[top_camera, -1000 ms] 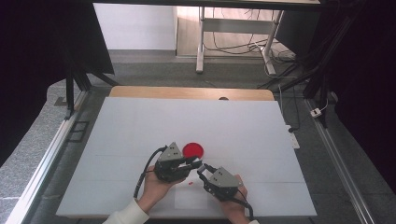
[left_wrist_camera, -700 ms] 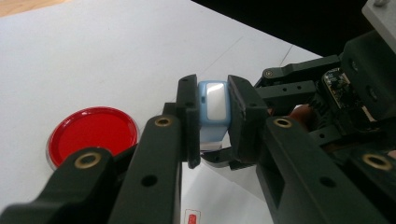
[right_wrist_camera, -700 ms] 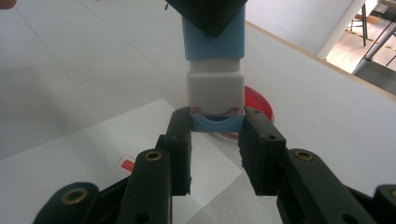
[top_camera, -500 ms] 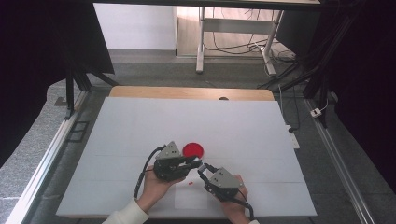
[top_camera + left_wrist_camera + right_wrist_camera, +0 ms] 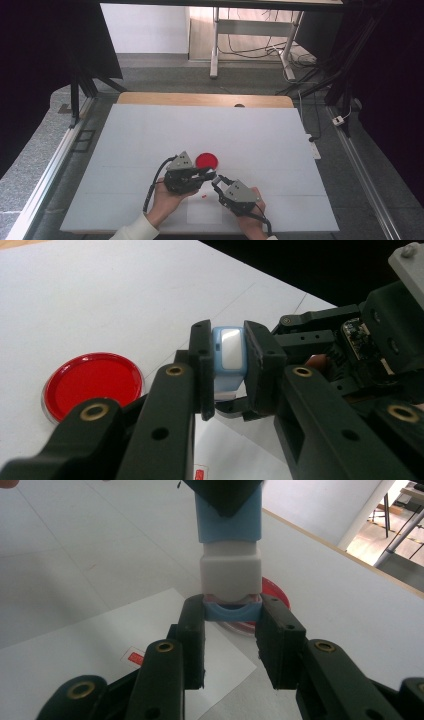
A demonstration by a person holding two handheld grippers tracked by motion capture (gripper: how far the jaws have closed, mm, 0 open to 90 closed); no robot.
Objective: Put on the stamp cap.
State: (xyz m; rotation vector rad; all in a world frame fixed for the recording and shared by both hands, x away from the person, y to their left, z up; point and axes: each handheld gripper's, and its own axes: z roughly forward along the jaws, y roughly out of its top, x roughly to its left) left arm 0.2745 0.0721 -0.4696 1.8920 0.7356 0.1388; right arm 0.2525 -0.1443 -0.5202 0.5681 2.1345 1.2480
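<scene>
White board covers the table point(image 5: 150, 130), its far edge showing bare wood, with dark floor and cables beyond. Nearest the person, a sheet of paper point(image 5: 204, 212) with a small red mark lies on the table between the two hands. Just above it the right gripper point(image 5: 216, 181) and left gripper point(image 5: 212, 173) meet tip to tip. Between them is a small blue-and-white block point(image 5: 228, 357): the left fingers point(image 5: 201, 370) are clamped on its blue-framed end, and the right fingers point(image 5: 192, 640) are closed narrow on its opposite blue end. Just behind the grippers, a red round lid point(image 5: 207, 160) lies flat on the table.
</scene>
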